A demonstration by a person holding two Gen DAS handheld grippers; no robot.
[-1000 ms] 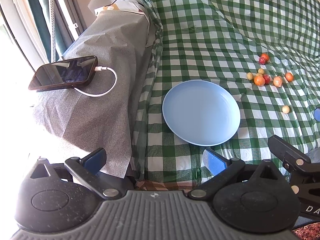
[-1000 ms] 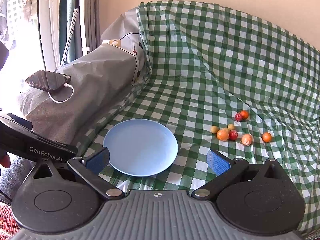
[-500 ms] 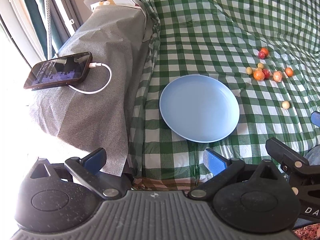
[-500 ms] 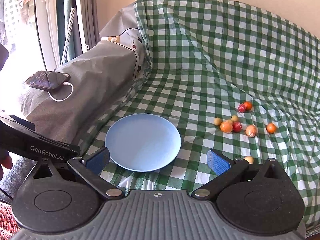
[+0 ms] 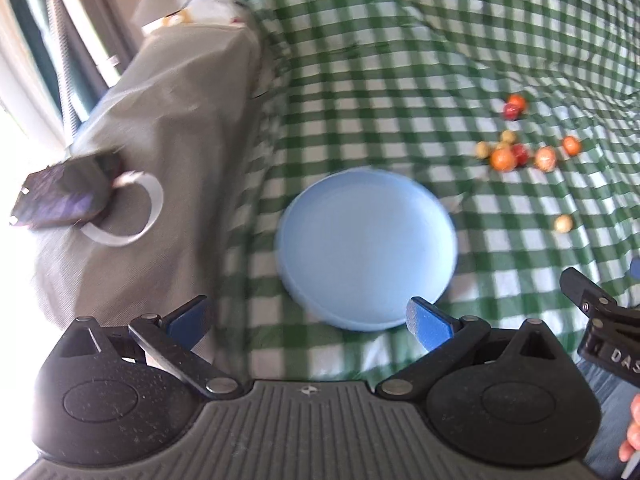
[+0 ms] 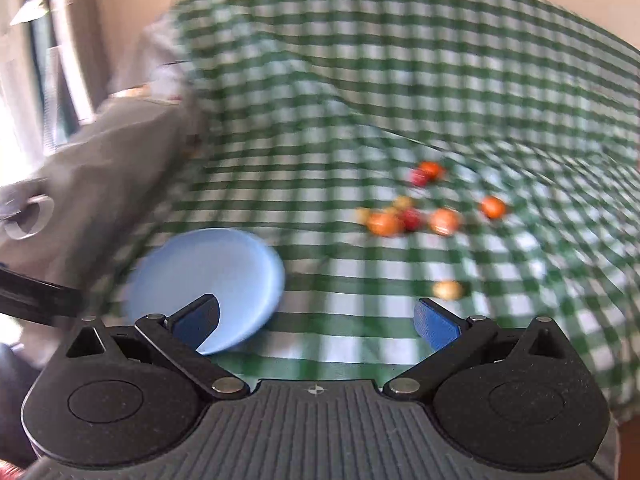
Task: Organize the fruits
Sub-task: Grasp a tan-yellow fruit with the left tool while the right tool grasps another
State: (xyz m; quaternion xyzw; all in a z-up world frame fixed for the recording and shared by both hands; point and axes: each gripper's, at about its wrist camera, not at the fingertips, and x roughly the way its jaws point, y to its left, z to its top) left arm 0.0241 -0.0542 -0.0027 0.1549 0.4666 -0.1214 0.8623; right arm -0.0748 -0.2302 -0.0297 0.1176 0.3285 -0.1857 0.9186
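A light blue plate lies empty on the green checked cloth; it also shows in the right wrist view. Several small orange, red and yellow fruits lie in a loose cluster beyond it on the right, also in the right wrist view. One pale yellow fruit lies apart, nearer; in the right wrist view it sits just ahead of the right finger. My left gripper is open and empty before the plate. My right gripper is open and empty, also seen at the left view's right edge.
A grey covered block stands left of the cloth, with a dark phone on a white cable on top. Window frames and curtains are at the far left. The cloth rises up a back wall.
Both grippers have moved forward and right toward the fruits, so both views are blurred. The plate has slid left in the right wrist view. Both grippers stay open.
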